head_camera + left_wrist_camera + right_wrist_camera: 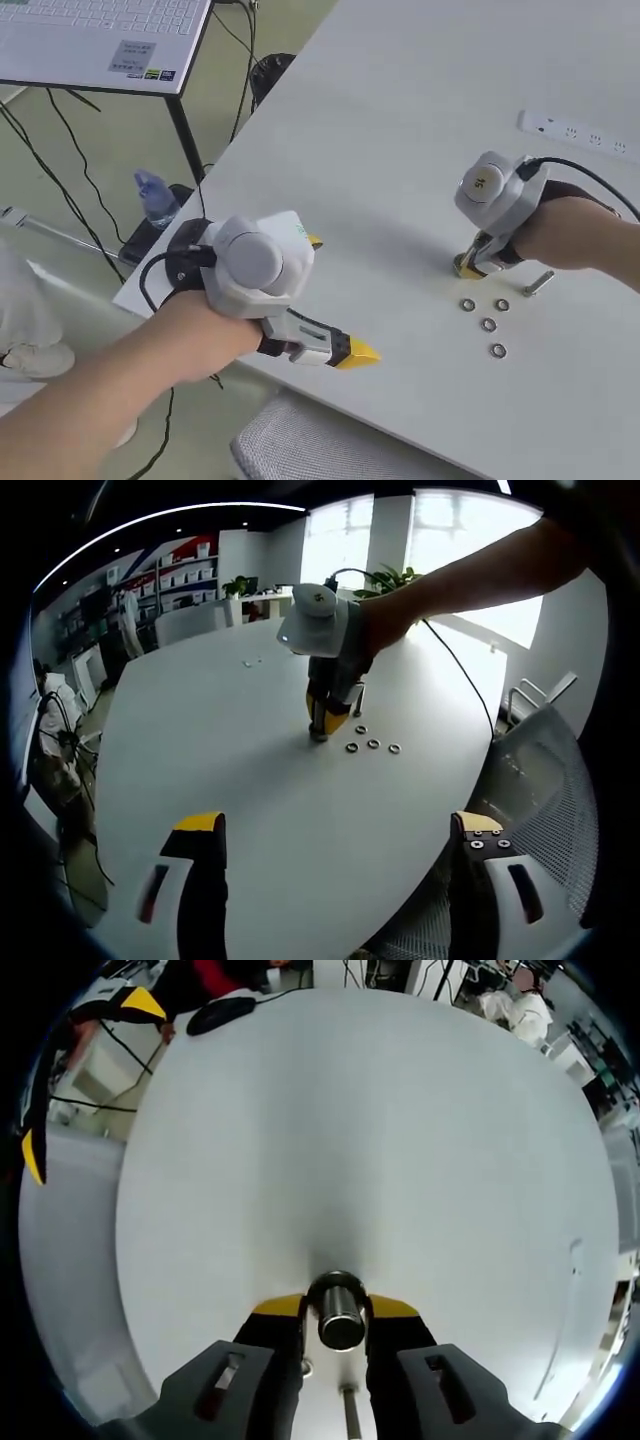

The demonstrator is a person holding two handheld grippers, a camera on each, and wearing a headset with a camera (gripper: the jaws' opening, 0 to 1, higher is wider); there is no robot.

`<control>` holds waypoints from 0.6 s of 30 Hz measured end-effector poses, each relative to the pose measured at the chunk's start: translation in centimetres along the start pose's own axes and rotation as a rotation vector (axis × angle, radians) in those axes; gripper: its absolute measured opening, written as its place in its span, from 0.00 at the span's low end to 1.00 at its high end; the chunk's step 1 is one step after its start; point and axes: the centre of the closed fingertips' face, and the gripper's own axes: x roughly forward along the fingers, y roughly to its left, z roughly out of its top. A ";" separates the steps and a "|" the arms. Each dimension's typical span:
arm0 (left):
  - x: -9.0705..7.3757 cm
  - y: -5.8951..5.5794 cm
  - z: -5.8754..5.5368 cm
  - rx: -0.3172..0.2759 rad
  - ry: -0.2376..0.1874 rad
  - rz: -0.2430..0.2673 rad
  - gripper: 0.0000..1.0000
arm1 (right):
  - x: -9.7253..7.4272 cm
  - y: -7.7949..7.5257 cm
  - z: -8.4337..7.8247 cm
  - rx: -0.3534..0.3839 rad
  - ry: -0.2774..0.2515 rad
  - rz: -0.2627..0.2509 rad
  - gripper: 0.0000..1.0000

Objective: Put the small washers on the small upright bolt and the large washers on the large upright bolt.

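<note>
The left gripper point(337, 828) hangs over the near edge of the white counter point(400, 150), well apart from the work. Its fingers point(200, 828) are spread wide with nothing between them.

Further right, the right gripper point(468, 266) points down at the counter with its fingers clamped on a bolt point(340, 1312). The right gripper view looks straight along the bolt, whose round end sits between the two yellow tips. I cannot tell whether its far end touches the counter.

Just right of it, four washers point(488, 324) lie flat in a loose cluster, apart from one another. A second bolt point(538, 283) lies on its side near them. It looks thinner than the held one, though that is only a guess. Which washers are small and which are large is too fine to tell.

The bolts are likely steel: stiff, smooth and heavy for their size. One on its side may roll, and one stood on its head may tip at a nudge. The shank is the place to pinch, with the pull kept straight up.

The washers should be light, hard and slippery. They lie flush with the counter, so there is little to catch. The best hold is probably across the outer rim with the fingertips low. A loose pinch may send one skating or rolling away.
</note>
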 end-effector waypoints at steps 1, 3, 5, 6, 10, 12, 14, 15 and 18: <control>0.0 0.0 -0.1 0.001 0.002 0.000 0.92 | 0.0 0.0 0.0 -0.003 0.001 -0.001 0.23; 0.0 -0.1 -0.2 -0.001 0.005 -0.002 0.92 | 0.0 0.0 0.0 -0.001 0.001 -0.001 0.23; 0.0 -0.1 -0.3 -0.001 0.007 -0.004 0.92 | 0.0 0.0 0.0 0.003 0.000 0.001 0.23; 0.0 -0.1 -0.3 0.000 0.009 -0.004 0.91 | 0.0 0.0 0.0 0.009 0.000 0.001 0.23; 0.1 -0.2 -0.5 -0.001 0.013 -0.007 0.90 | 0.0 0.0 0.0 0.015 -0.002 0.006 0.23; 0.1 -0.3 -0.5 -0.003 0.013 -0.008 0.90 | 0.0 0.0 0.0 0.008 -0.003 0.006 0.23; 0.1 -0.3 -0.5 -0.004 0.014 -0.009 0.90 | 0.0 0.1 0.0 -0.009 -0.005 0.009 0.24; 0.1 -0.3 -0.5 -0.004 0.014 -0.010 0.90 | 0.0 0.1 0.0 -0.015 -0.007 0.009 0.24; 0.1 -0.4 -0.5 -0.002 0.016 -0.012 0.90 | 0.0 -0.1 0.0 -0.017 -0.009 0.007 0.35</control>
